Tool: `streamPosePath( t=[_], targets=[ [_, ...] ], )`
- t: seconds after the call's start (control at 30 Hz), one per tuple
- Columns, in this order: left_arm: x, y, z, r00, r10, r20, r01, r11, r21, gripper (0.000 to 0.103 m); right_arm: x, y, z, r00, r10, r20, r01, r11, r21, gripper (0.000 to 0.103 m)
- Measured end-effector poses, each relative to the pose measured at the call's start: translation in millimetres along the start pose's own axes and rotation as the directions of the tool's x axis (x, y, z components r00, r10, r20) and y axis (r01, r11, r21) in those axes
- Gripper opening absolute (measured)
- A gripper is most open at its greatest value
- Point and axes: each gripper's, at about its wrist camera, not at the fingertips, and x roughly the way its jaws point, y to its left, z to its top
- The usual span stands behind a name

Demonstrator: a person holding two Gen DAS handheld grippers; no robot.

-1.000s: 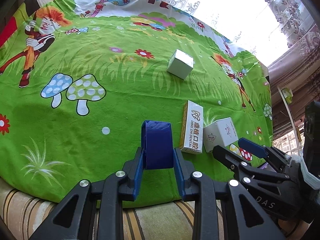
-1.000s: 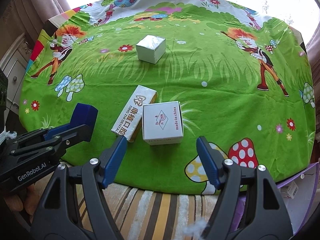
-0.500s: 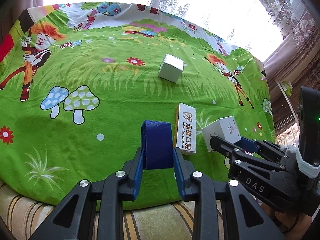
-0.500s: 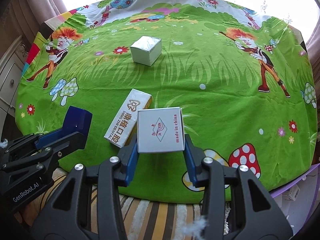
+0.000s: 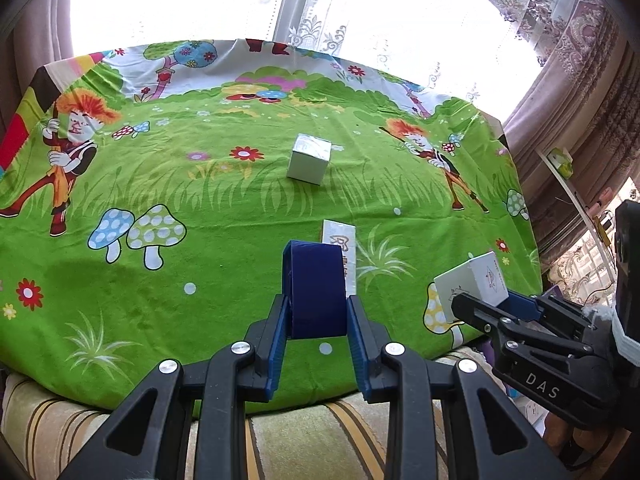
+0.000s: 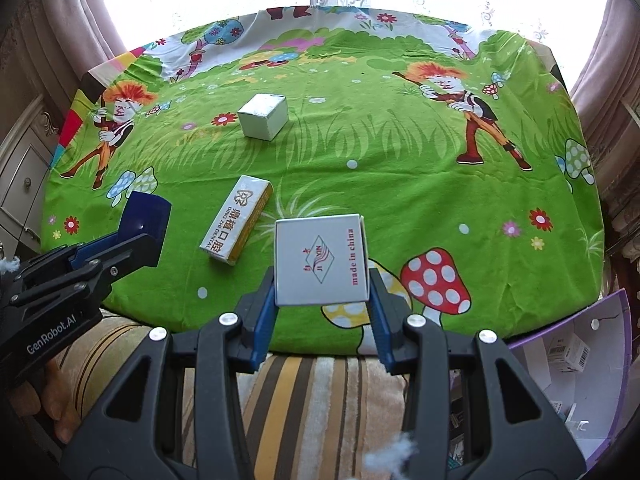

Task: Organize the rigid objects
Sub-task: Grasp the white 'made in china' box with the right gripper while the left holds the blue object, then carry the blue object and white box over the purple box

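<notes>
My left gripper [image 5: 316,314] is shut on a dark blue box [image 5: 314,288], held upright above the near edge of the green cartoon cloth [image 5: 224,216]. In the right wrist view that blue box [image 6: 146,216] shows at the left. My right gripper [image 6: 322,280] is shut on a white box [image 6: 320,256] printed "made in china", lifted off the cloth. The left wrist view shows this white box [image 5: 468,280] at the right. A long white-and-yellow box [image 6: 236,218] lies flat between the grippers. A silvery cube box [image 6: 262,116] stands farther back.
A purple-rimmed bin [image 6: 600,312] with small boxes inside sits low at the right, beside the table. Striped upholstery [image 6: 320,392] runs under the near edge. A pale cabinet [image 6: 20,184] stands at the left. Curtains and a bright window close the back.
My right gripper closed on the white box and lifted it off the cloth. Both grippers rose and drew back; the left one kept the blue box.
</notes>
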Motion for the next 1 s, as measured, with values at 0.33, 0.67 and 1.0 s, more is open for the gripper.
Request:
streamPosePath(
  t=[0.33,0.67,1.0],
  targets=[
    [-22.0,-38.3,-8.9,0.998,-0.058,0.024,0.056,0.995,0.079,0.03,-42.3,-29.6,-27.9,0.999,-0.039,0.037,0.038,0.999,0.034,0.046],
    [-32.9,-82.3,-28.3,0.994,-0.114,-0.004,0.113,0.98,0.165,0.03,-85.5,-77.8,-53.7,0.993,-0.089,0.079,0.08,0.991,0.11,0.046],
    [-37.5,-132.1,-50.2,0.981,-0.183,-0.057,0.192,0.944,0.268,0.03,-106.8,-130.6,-82.8,0.986,-0.141,0.085,0.121,0.971,0.207,0.046]
  ],
)
